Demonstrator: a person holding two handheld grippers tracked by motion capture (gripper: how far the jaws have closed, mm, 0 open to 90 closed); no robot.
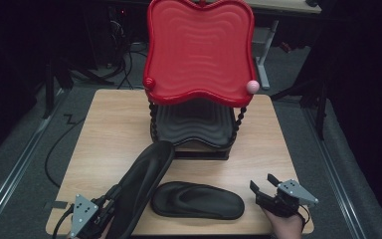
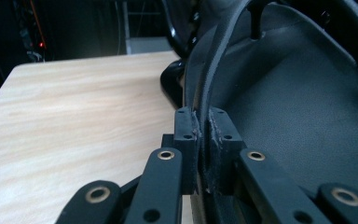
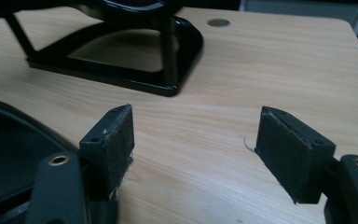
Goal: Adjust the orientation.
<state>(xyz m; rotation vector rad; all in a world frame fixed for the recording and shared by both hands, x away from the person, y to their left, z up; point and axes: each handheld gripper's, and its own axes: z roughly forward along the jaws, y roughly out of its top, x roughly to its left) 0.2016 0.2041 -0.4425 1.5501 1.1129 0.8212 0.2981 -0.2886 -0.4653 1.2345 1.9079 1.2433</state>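
A: Left side?
B: Left gripper (image 1: 110, 197) pinched on the rim of a black tray (image 1: 140, 184) — near end lifted off the table (image 1: 104, 134).
A: Rightward?
B: Second black tray (image 1: 198, 200) flat at the front edge, then the right gripper (image 1: 262, 183) — jaws spread, empty.

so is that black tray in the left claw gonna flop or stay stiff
Probably stiff: the black tray, pinched by its rim in the left claw, juts out tilted without sagging. It looks thin, so likely light. Held by one edge, it may swing.
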